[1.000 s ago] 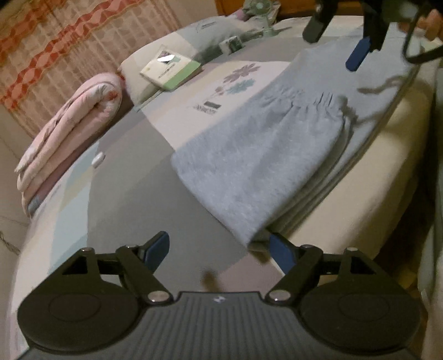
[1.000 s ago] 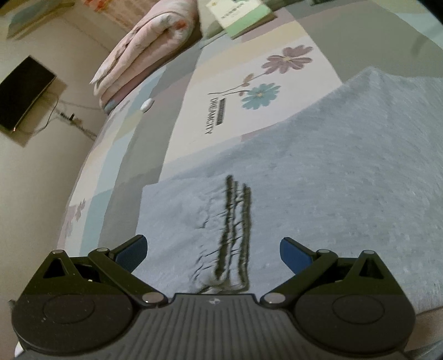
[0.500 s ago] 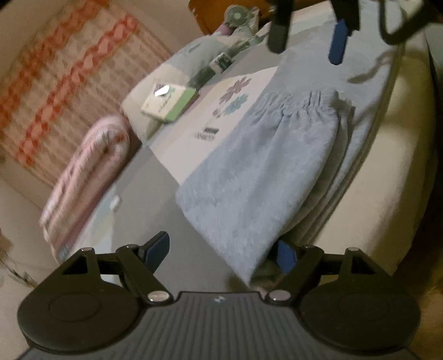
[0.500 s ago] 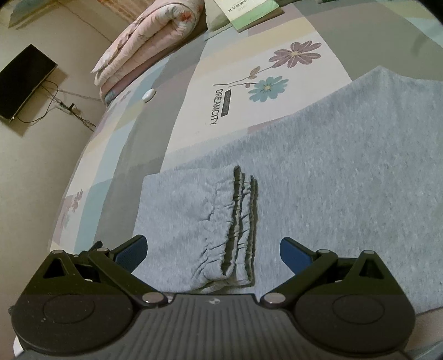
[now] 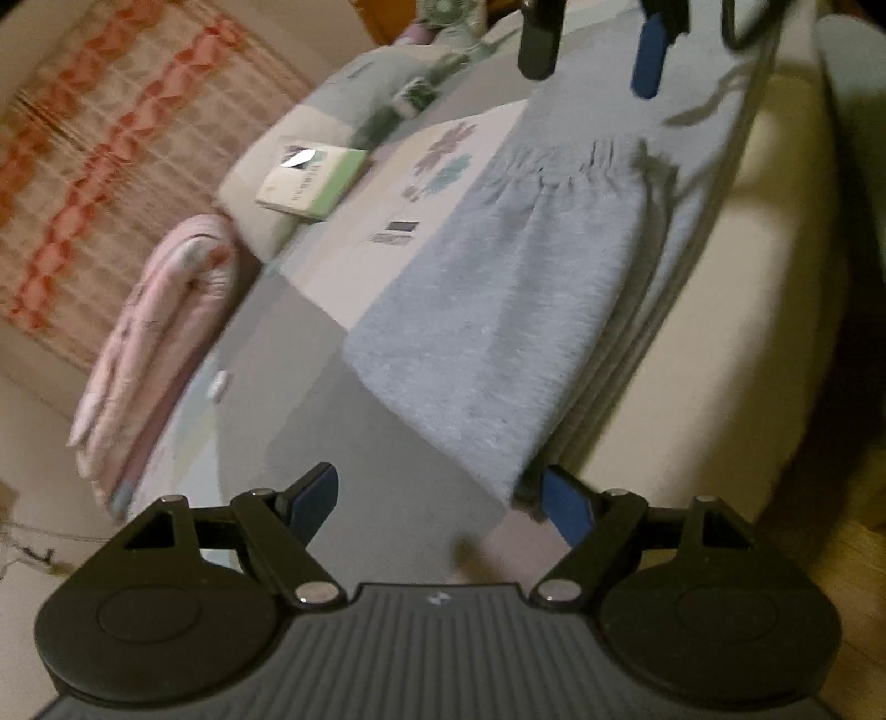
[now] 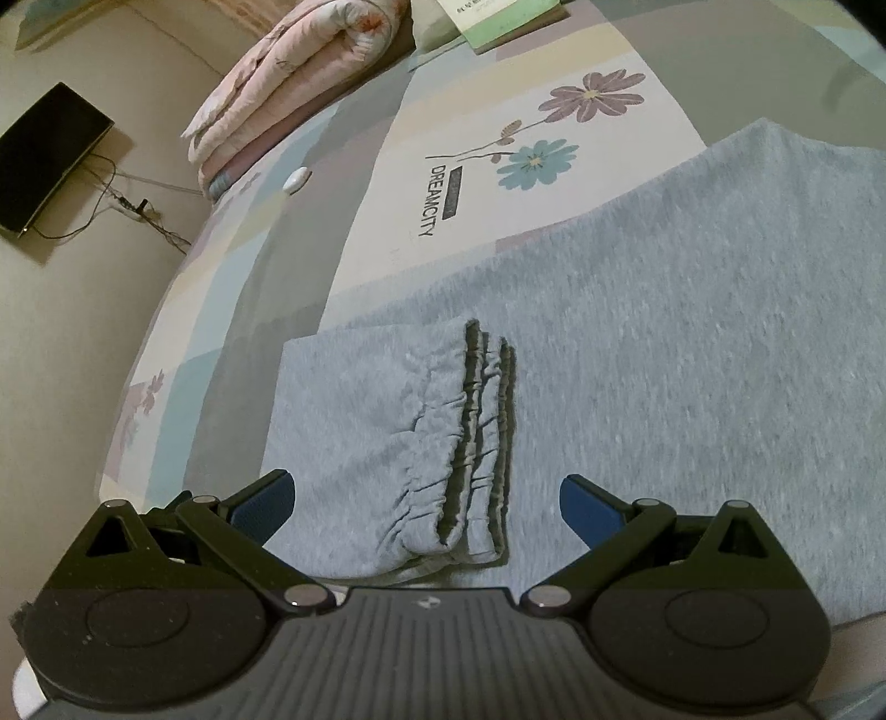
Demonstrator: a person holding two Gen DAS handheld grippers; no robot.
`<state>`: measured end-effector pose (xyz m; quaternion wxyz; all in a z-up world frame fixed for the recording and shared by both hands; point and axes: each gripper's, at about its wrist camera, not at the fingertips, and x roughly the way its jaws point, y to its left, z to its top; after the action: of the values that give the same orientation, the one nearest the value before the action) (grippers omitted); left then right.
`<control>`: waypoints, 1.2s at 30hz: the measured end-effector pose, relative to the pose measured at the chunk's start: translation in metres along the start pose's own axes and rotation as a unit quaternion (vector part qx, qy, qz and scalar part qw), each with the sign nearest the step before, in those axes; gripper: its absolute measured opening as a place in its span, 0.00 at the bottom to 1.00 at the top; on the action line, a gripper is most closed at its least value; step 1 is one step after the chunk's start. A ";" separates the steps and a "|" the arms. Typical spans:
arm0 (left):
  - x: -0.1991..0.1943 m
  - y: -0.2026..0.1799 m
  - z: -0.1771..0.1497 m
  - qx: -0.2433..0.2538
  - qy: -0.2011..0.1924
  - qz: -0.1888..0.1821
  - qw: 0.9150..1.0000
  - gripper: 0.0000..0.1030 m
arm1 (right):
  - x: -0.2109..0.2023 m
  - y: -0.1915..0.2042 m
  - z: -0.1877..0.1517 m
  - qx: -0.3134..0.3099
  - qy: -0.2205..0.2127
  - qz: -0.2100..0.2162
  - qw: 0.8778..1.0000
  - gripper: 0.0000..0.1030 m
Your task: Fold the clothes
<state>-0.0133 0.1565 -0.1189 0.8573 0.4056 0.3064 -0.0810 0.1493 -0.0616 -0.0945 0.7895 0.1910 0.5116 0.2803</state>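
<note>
Left wrist view: the left gripper (image 5: 440, 501) is spread wide and holds nothing. The near corner of the pants (image 5: 498, 310) lies between its fingers, just beside the right pad; contact I cannot tell. The grey pants lie folded in layers on the bed (image 5: 310, 443), at its edge, with the gathered waistband on the far side. Compared with a second ago, the view is rolled and more blurred. The right gripper (image 5: 595, 52) hangs at the top, apart from the cloth.

Right wrist view: the right gripper (image 6: 426, 507) is spread above the pants (image 6: 376, 421), waistband between its fingers, nothing pinched. A second ago the picture here was blurred; now the folds are sharp.
</note>
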 end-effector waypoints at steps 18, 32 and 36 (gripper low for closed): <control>0.014 0.028 -0.005 -0.135 -0.011 -0.177 0.975 0.78 | 0.002 -0.001 -0.003 0.001 0.001 -0.003 1.000 1.00; 0.077 0.042 0.025 -0.188 0.011 -0.124 0.974 0.81 | -0.004 0.009 -0.005 -0.025 -0.008 0.005 1.000 1.00; 0.070 0.055 0.025 -0.185 0.000 -0.119 0.975 0.81 | 0.000 0.014 -0.003 -0.037 0.000 0.041 0.998 1.00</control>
<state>0.0755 0.1822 -0.1124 0.9018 0.2003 0.3621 -0.1243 0.1428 -0.0506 -0.0869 0.7835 0.1828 0.4929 0.3315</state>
